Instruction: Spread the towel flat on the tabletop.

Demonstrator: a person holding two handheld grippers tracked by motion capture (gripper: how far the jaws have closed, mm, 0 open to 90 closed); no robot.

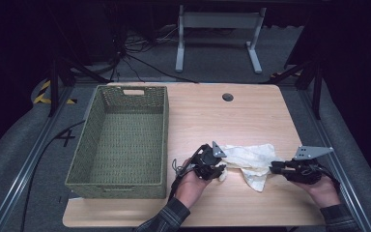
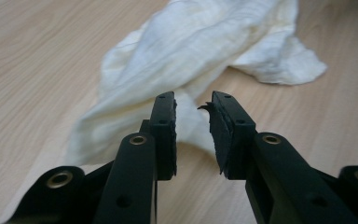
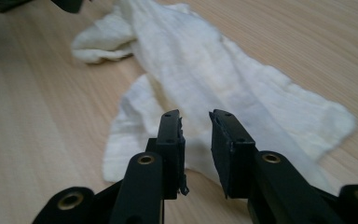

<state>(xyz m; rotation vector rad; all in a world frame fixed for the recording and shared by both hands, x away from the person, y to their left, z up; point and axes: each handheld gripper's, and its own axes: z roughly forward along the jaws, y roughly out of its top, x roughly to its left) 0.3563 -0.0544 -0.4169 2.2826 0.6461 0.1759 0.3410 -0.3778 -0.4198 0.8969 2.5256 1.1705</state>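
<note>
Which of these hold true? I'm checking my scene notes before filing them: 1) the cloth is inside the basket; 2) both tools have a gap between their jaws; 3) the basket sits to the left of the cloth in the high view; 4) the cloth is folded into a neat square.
1) False: the white cloth lies on the table, outside the green woven basket.
2) True: the left tool and the right tool each show a gap, with no cloth pinched between the jaws.
3) True.
4) False: it lies crumpled and stretched out between the two tools.
</note>
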